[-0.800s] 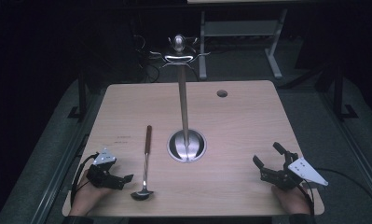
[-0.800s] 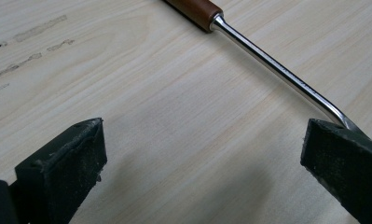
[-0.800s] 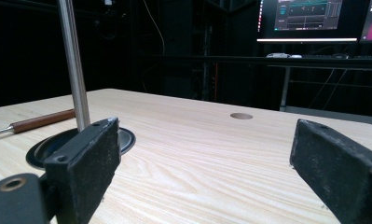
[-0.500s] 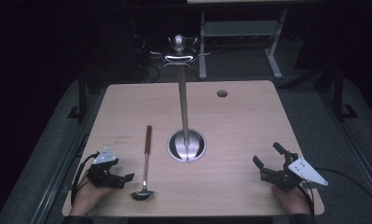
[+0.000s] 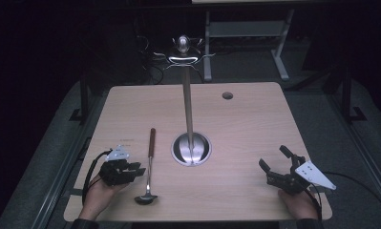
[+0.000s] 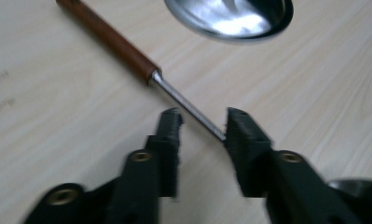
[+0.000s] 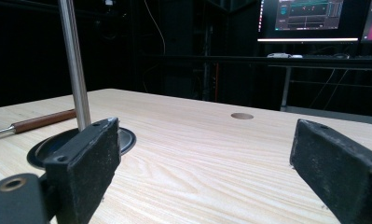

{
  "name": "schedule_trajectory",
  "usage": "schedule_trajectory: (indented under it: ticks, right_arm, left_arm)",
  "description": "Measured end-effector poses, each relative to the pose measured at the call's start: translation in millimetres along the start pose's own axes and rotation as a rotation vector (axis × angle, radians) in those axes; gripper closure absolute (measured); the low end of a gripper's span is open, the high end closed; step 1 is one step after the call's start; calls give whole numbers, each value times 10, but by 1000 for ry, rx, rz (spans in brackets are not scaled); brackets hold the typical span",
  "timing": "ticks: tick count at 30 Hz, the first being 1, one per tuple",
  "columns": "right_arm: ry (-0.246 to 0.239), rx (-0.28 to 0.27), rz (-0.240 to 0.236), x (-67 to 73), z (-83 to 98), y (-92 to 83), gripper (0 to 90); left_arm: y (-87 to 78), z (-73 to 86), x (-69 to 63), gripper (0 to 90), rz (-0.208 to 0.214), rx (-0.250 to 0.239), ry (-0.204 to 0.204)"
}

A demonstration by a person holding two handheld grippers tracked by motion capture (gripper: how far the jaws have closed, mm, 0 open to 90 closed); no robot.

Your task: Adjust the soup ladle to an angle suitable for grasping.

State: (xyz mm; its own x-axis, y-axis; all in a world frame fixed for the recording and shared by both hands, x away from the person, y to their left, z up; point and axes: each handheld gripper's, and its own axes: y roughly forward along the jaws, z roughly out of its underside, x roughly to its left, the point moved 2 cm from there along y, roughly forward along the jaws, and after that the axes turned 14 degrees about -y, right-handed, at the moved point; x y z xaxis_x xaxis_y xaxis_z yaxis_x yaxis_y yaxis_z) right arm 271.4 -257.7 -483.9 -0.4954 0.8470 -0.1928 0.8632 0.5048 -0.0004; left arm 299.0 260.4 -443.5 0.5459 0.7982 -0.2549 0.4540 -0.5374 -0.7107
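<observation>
A ladle [image 5: 150, 162] with a brown wooden handle [image 6: 113, 42] and a steel shaft lies on the table left of the stand, its bowl toward the front edge. My left gripper [image 5: 139, 169] is low over the table beside it. In the left gripper view the thin shaft runs between its jaws [image 6: 202, 123], which stand apart without pinching it. A hand holds my right gripper [image 5: 273, 156] near the front right corner. It [image 7: 202, 154] is wide open with nothing in it and faces the stand.
A tall steel utensil stand [image 5: 188, 109] rises from a round base [image 5: 192, 149] at the middle of the wooden table [image 5: 245, 124], with curved hooks on top. A cable hole [image 5: 227, 95] is at the back right. Monitors [image 7: 309, 18] glow beyond the table.
My left gripper has shifted a little to the right, closer to the ladle's shaft. The right gripper and the ladle have stayed where they were.
</observation>
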Motion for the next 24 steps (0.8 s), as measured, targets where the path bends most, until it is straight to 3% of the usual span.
schedule_trajectory:
  ticks: [2, 5, 11, 15, 16, 17, 24]
  right_arm:
    - [-2, 0, 0, 1, 0, 1, 80]
    - [0, 0, 0, 0, 0, 0, 80]
    - [0, 0, -1, 1, 0, 0, 80]
    - [-2, -1, -1, 0, 0, 1, 79]
    - [-2, -1, -1, 0, 0, 1, 79]
    - [-1, -1, 0, 1, 0, 1, 80]
    - [-1, -1, -1, 0, 0, 1, 80]
  left_arm:
    - [-4, -68, -5, 805, 5, -12, 4]
    - [31, -163, 10, 897, 3, -13, 22]
    - [122, -304, 70, 899, -2, -25, 26]
    - [206, -412, 185, 899, -17, -44, 6]
    - [206, -412, 185, 899, -17, -44, 6]
    - [243, -430, 224, 899, -42, -31, 0]
    - [371, -472, 299, 899, -63, -28, -17]
